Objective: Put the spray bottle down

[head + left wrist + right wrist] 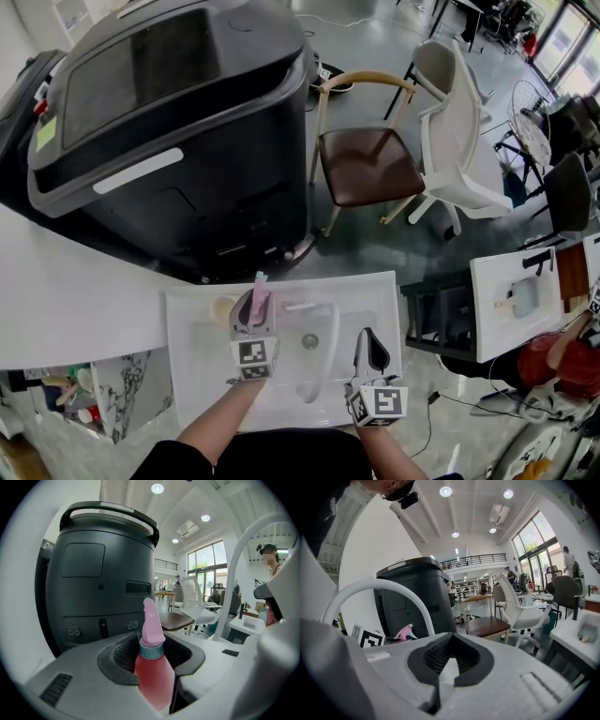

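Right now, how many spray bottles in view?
1: the pink bottle, clamped in the left tongs over the sink's left side. The right tongs hold none; more could be hidden elsewhere.

The room is being lit brightly by round ceiling lamps [157, 488] at twelve o'clock and by daylight being admitted through tall windows [206, 564] at three o'clock. Glare is being thrown back by the glossy floor [375, 37], and the white worktop [66, 300] is being nearly washed out. Both gripper views are being bent by the wide lens and darkened at their corners. The spray bottle [153, 677], close to the lens, is being rendered soft.
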{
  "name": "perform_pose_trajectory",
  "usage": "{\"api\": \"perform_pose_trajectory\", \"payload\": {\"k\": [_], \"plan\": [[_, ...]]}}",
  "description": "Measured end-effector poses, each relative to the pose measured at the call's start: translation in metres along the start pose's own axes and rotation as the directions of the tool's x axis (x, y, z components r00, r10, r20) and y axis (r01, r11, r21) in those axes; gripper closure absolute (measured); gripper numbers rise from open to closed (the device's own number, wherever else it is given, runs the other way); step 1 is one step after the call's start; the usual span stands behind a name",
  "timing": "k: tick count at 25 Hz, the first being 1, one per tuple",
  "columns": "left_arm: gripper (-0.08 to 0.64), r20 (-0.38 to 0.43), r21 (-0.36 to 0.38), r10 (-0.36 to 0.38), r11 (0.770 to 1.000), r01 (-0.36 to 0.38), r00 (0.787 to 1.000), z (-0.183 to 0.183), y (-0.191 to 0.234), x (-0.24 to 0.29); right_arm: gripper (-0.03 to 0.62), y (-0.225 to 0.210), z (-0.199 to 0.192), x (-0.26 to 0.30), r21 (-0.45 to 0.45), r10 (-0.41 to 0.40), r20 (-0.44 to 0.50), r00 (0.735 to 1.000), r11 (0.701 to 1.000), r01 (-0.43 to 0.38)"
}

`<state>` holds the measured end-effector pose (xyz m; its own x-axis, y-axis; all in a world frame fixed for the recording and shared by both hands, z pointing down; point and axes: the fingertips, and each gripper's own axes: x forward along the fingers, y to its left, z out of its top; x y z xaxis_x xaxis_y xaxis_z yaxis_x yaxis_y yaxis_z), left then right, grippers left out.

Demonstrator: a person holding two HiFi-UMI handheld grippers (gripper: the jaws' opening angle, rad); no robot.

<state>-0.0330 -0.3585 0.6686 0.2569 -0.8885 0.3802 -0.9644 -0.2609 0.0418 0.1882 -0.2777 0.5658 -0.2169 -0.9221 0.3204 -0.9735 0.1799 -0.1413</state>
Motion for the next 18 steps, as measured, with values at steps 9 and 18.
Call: {"api": "perform_pose_trajectory", "payload": {"k": [9, 18], "plan": [[0.405, 0.023, 0.027, 0.004, 1.0, -0.005, 1.0, -0.004, -0.007, 0.005, 0.594, -0.005, -0.003, 0.001, 0.002, 0.001, -0.005, 1.0, 1.0, -0.001], [0.4, -0.03, 0.06, -0.032, 0.998, 0.034, 0.999, -0.019, -0.026, -0.012, 0.594, -0.018, -0.009, -0.003, 0.013, -0.012, -0.012, 1.0, 1.0, 0.012]]}}
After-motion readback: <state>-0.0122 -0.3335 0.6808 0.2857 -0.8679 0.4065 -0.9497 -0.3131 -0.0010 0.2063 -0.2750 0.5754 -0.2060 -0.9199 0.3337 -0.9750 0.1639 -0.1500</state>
